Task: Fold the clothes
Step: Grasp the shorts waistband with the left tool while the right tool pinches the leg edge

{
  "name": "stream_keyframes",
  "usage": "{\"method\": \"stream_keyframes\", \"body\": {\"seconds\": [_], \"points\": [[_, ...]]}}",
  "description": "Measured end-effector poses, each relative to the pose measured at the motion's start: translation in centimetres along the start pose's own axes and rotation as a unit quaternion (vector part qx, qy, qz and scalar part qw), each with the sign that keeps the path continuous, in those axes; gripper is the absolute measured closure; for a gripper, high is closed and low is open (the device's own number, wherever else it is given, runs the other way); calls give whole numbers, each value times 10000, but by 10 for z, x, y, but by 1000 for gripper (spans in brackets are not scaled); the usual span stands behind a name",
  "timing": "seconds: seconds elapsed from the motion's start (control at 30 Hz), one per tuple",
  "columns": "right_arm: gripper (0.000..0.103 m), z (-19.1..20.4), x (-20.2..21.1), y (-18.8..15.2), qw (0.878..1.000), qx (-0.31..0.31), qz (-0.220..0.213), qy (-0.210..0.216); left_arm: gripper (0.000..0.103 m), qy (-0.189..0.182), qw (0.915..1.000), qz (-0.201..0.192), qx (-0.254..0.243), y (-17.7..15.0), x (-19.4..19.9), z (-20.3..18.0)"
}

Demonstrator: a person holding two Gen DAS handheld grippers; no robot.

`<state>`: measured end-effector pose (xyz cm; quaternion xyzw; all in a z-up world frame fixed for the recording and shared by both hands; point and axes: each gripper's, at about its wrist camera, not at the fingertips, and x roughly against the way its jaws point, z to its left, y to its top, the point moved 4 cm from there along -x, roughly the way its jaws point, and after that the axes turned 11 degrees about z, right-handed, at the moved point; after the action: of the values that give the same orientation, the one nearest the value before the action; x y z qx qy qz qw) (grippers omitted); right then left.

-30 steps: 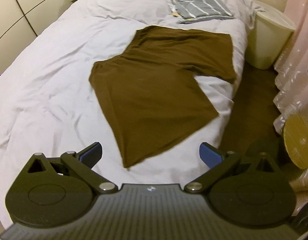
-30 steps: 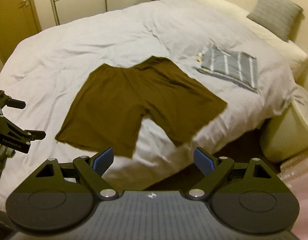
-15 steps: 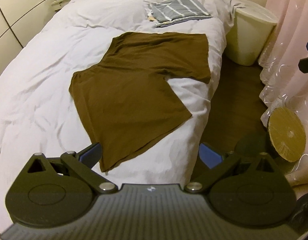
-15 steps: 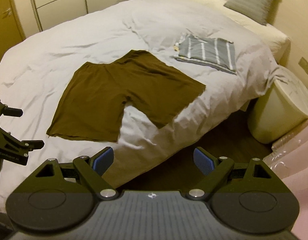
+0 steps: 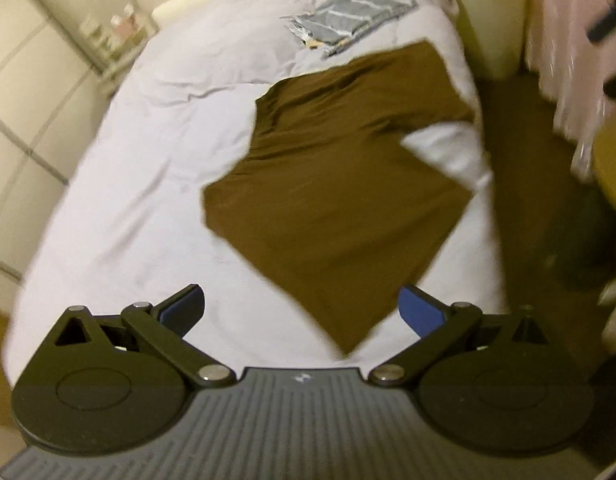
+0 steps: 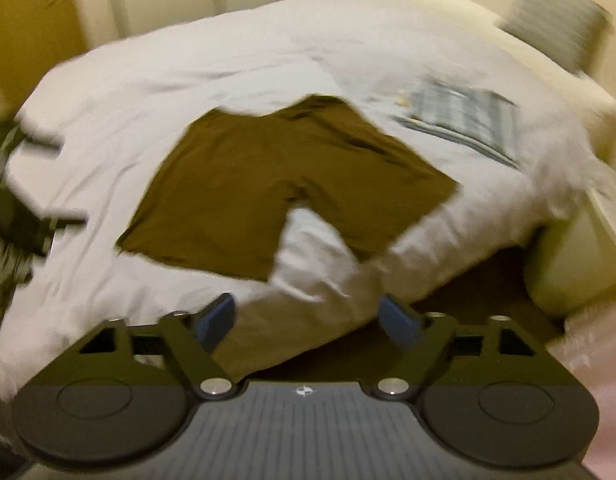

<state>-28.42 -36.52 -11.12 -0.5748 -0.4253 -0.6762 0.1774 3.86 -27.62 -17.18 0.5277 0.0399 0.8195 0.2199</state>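
Brown shorts (image 5: pixel 340 184) lie flat, unfolded on the bed (image 5: pixel 156 184), legs toward 5 o'clock, both grippers' jaws released, holding nothing.

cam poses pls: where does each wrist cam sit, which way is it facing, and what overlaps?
Left wrist: on the left gripper, above the bed's near edge, facing along the brown shorts; own open fingers show.
Right wrist: on the right gripper, off the bed's side, facing across it; own open fingers show.
Shared: the shorts, folded striped garment, white bin.
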Motion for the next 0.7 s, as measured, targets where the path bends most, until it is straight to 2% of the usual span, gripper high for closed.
{"method": "stream_keyframes", "body": {"seconds": [0.13,0.27,0.43,0.7], "points": [[39,53,-25,21,9967,791,-113,146,2,187,9972,-230,-691,-15,-32,43],[48,108,-61,51,9887,1473,-98,256,4,239,9911,-320,-1269,-22,-80,80],[51,173,-117,74,9751,2182,44,383,5,51,9830,-489,-1770,-25,-135,110],[53,277,-207,83,9524,2994,162,556,4,-286,9686,-655,-2382,-38,-183,131]]}}
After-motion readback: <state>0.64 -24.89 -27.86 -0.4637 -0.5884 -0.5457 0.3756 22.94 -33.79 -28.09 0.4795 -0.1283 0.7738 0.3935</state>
